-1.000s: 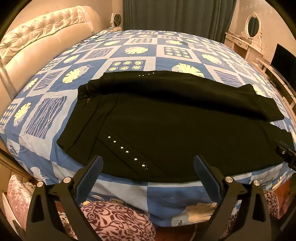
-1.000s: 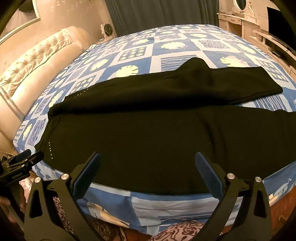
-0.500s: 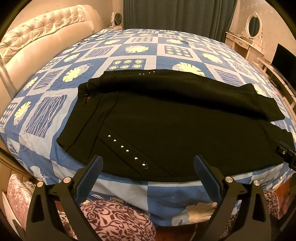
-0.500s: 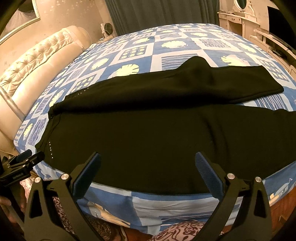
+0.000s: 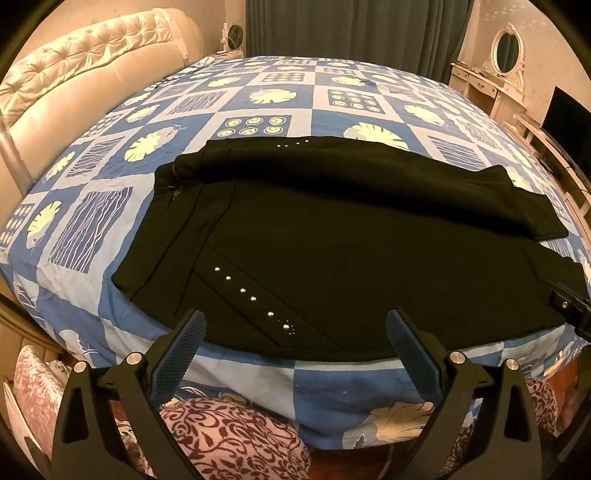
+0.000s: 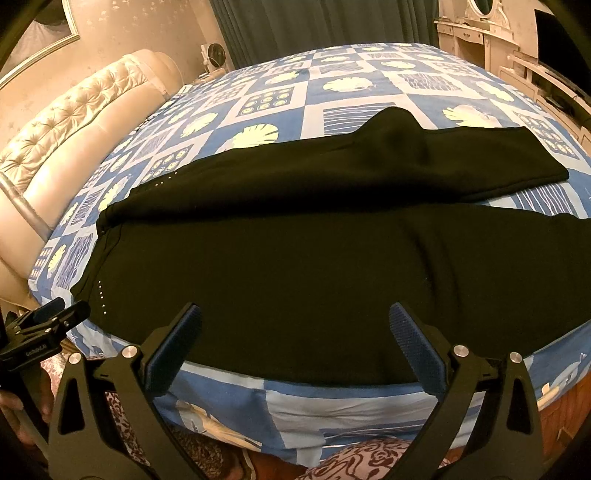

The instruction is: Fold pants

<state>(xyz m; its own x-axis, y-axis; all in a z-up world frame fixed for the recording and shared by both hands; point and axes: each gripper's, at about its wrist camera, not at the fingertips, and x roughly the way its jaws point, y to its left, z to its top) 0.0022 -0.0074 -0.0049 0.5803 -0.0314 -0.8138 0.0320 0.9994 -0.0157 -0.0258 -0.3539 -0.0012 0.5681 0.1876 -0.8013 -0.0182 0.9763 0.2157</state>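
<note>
Lying beyond both spread hand-held grippers [image 5: 293,332]: pants [image 5: 351,251], seemingly untouched.

- Black studded pants [image 5: 332,251]: spread lengthwise across the near side of the blue-and-white patterned bedspread [image 5: 280,99], waistband to the left, legs running right; far leg lies behind the near leg, its edge overlapping it.
- Cream tufted headboard [image 5: 85,70]: left of the bedspread.
- Dark pleated curtain [image 5: 354,33]: behind the bed.
- White mirrored dressing table [image 5: 495,81]: right rear.
- Left gripper [image 5: 293,332] and right gripper [image 6: 295,325]: before the pants' near edge, side by side, apart from the cloth.
</note>
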